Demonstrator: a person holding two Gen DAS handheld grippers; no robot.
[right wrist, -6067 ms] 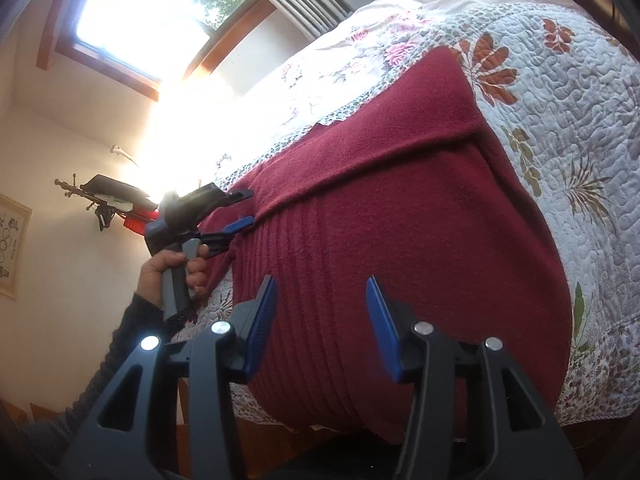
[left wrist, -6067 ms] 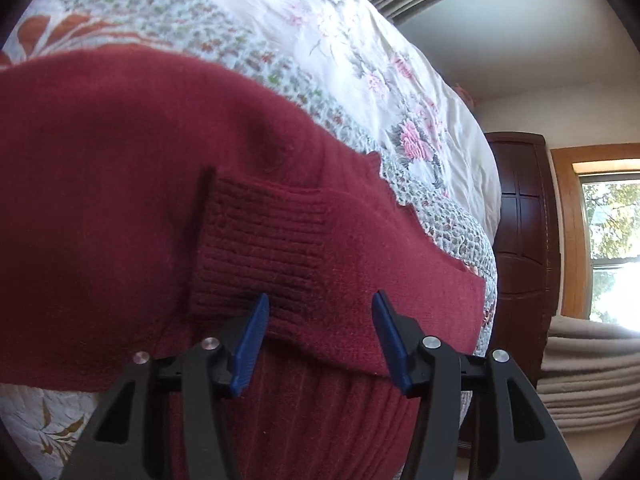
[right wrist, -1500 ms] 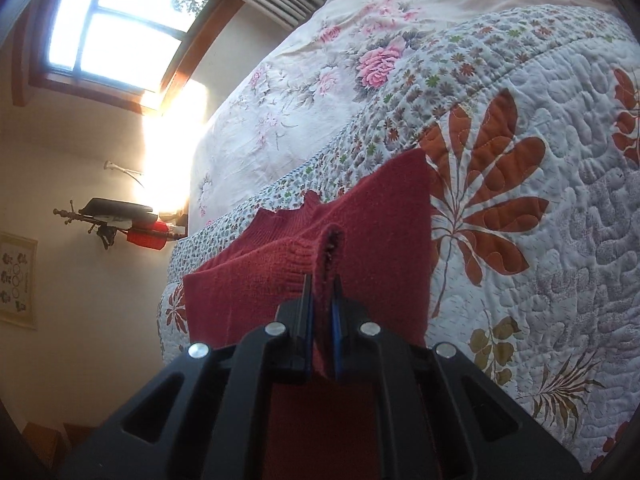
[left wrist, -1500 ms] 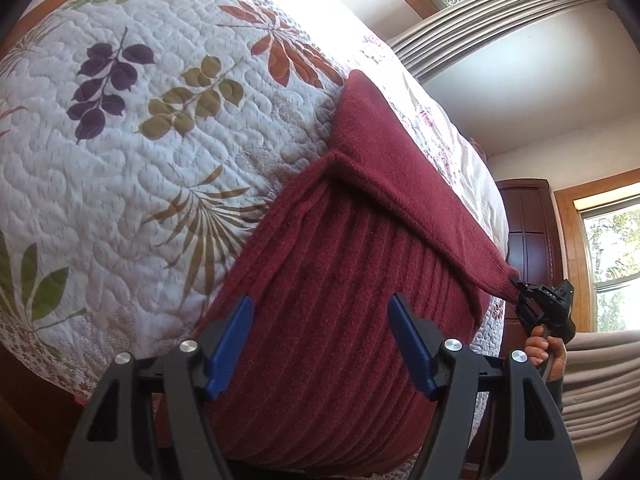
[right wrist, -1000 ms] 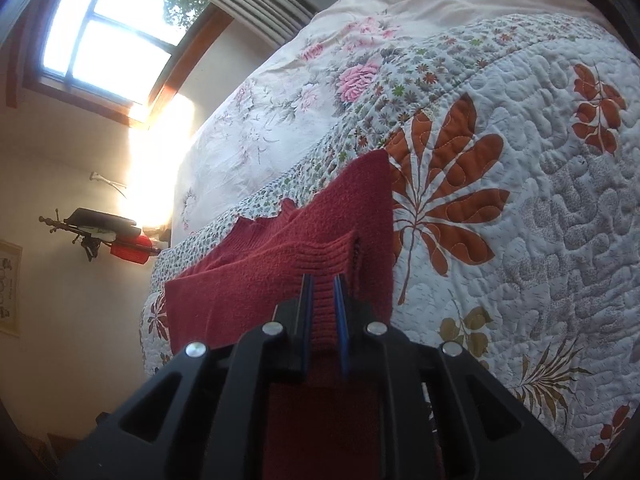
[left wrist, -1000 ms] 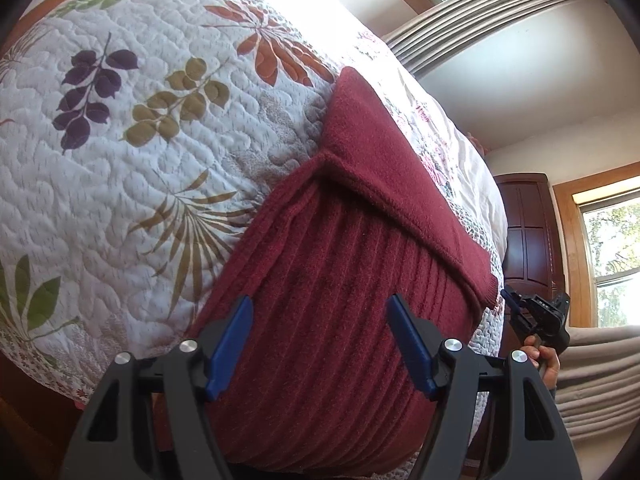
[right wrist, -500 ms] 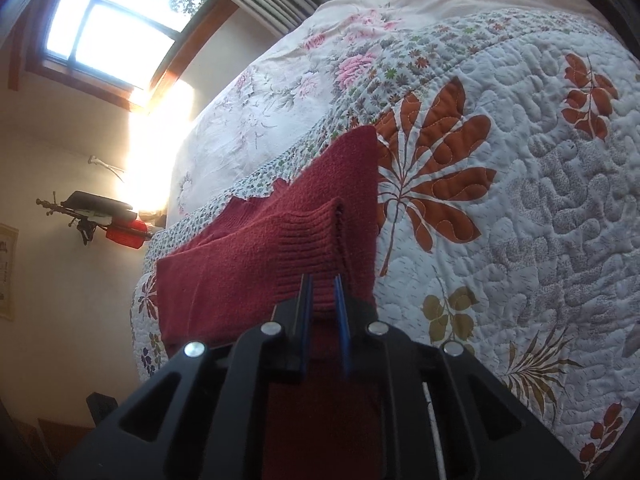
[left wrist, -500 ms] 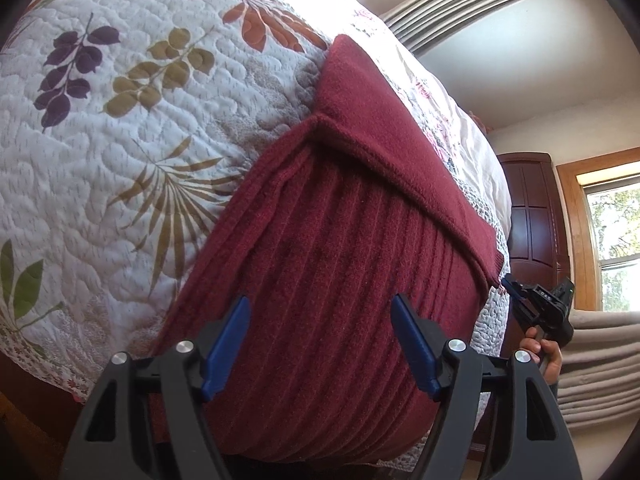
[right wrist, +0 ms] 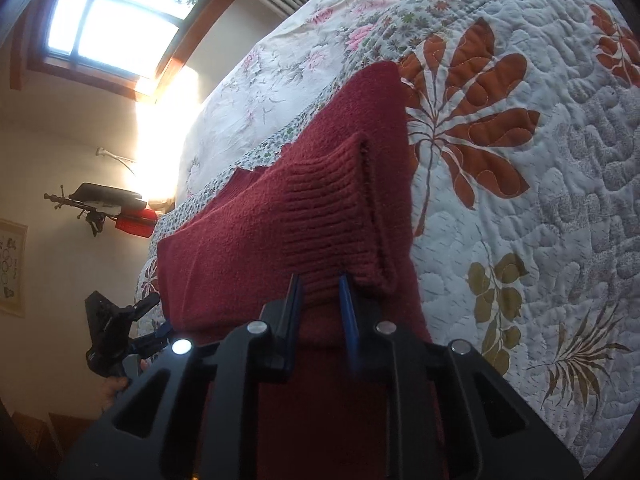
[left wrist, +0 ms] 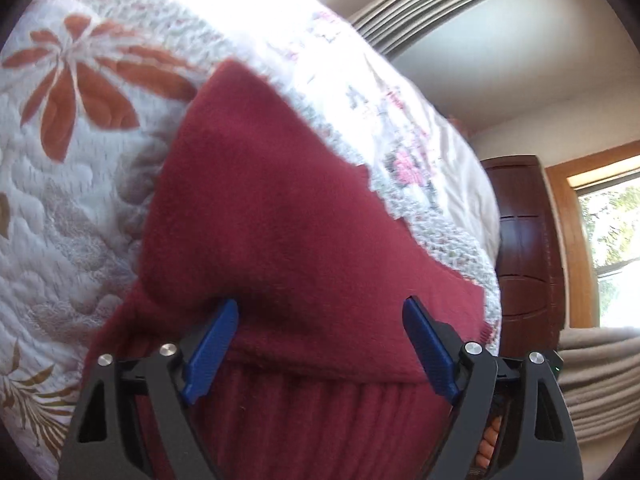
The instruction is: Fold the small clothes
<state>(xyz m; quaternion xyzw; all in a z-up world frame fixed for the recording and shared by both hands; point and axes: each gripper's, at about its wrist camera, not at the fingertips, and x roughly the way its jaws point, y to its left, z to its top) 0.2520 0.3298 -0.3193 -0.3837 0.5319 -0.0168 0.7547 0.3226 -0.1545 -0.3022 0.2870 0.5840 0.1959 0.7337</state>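
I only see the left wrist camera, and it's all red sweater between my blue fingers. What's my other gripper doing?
Observer: The right gripper is shut on the ribbed cuff of the sweater.
Operator: Where's the cuff sitting?
Observer: Over the sweater's body, near the edge next to a big orange leaf on the quilt.
Operator: Do you see my left gripper from there?
Observer: Yes. The left gripper is by the sweater's opposite edge, and a hand is holding its handle.
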